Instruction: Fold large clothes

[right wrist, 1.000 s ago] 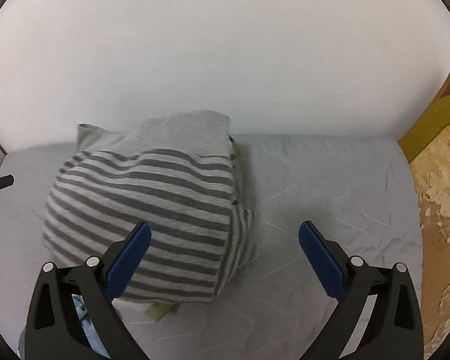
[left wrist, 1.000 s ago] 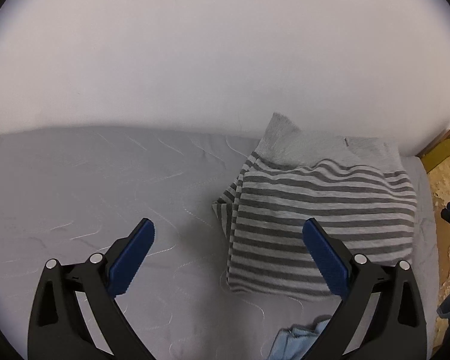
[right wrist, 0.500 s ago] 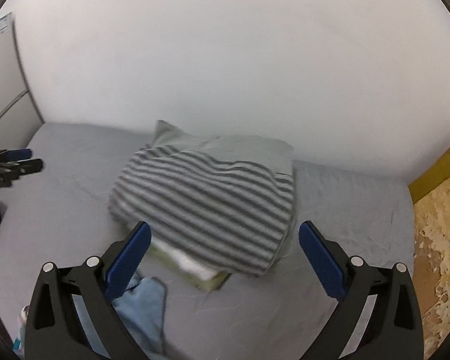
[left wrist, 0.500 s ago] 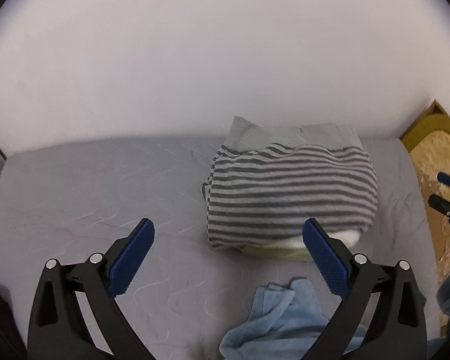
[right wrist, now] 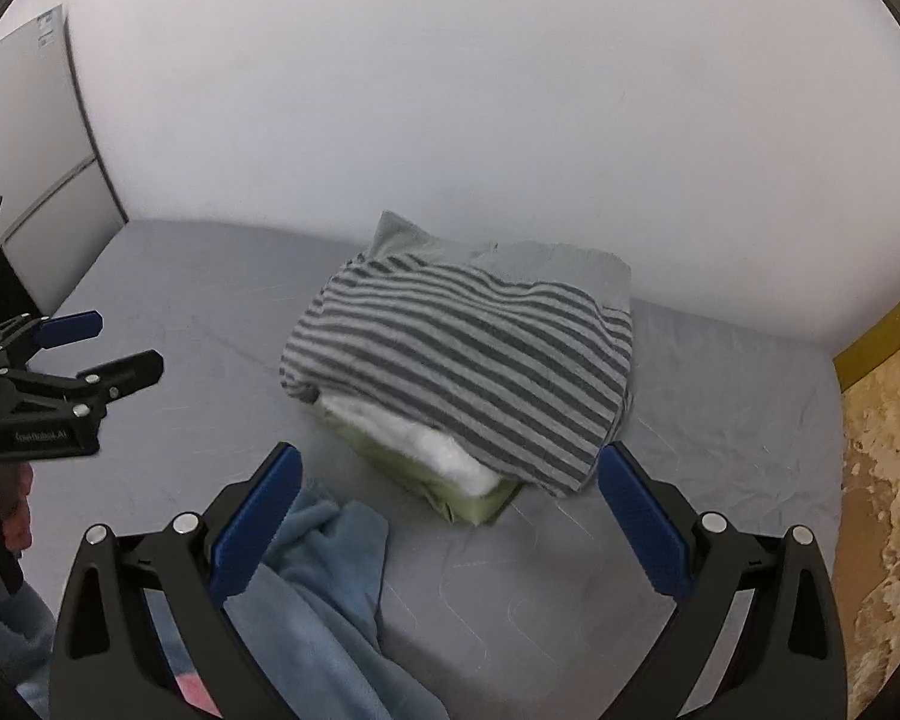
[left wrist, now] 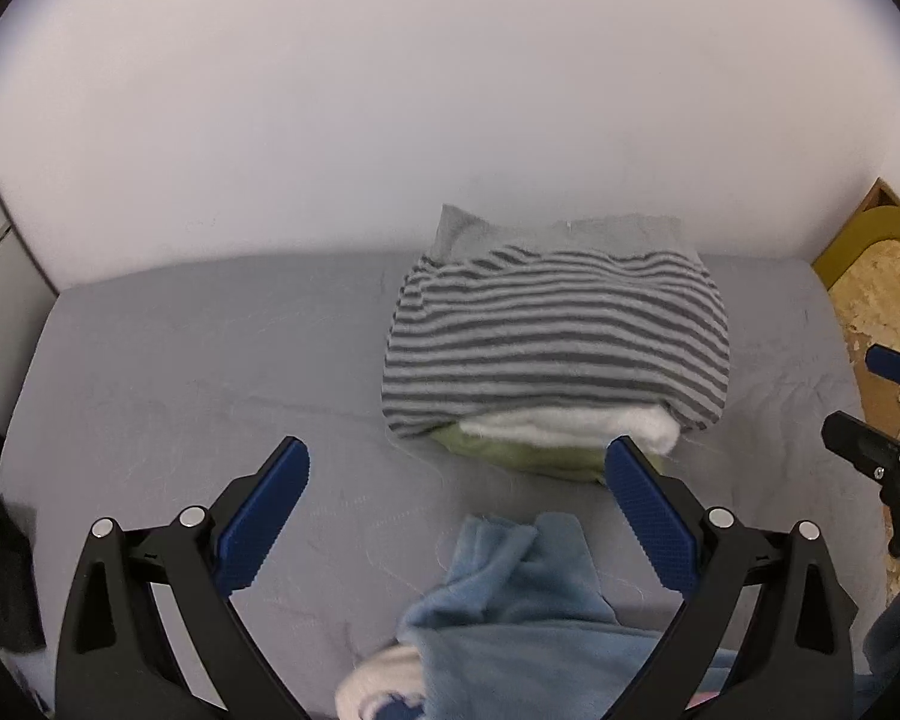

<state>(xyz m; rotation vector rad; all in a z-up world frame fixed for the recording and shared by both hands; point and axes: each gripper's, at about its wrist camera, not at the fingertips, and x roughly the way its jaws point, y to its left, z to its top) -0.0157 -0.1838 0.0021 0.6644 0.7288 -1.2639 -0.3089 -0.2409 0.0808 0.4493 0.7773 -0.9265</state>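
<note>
Bare bed (left wrist: 198, 360) is lying open left of the stack (left wrist: 555, 336), with more free sheet to its right. The stack is sitting against the wall (right wrist: 450, 90), blocking passage behind. A blue cloth (right wrist: 312, 588) is crowding the near edge under both tongs, which are hanging spread and empty.

Grey quilted mattress cover (left wrist: 210, 372) beneath plain white wall (left wrist: 426, 96). Mottled tan floor (right wrist: 888, 456) at right edge; white cabinet panel (right wrist: 42, 138) at left.
</note>
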